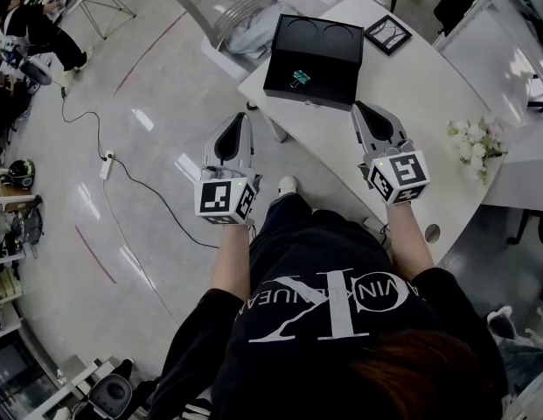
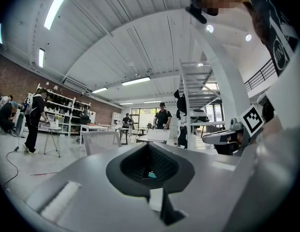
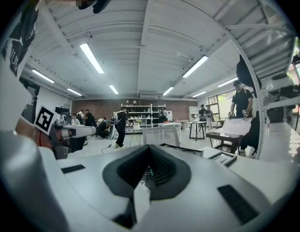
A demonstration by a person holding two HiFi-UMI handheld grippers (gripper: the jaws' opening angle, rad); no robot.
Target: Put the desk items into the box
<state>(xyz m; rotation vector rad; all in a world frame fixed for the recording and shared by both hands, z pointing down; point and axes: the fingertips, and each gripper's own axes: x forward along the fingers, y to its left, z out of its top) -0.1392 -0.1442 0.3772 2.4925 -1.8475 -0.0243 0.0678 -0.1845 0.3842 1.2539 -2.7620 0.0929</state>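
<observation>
Left gripper (image 1: 243,119): jaws together, empty, forearm extended forward. Right gripper (image 1: 360,108): likewise, tips over white desk (image 1: 415,81), near black box (image 1: 311,94).

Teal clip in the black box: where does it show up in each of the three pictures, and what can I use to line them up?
Head view: the teal clip lies in the black box, top centre.
Left gripper view: a teal speck low centre, seen through the hollow of the left claw.
Right gripper view: low centre, through the hollow of the right claw.
Shared landmark: the white chair behind the box.
</observation>
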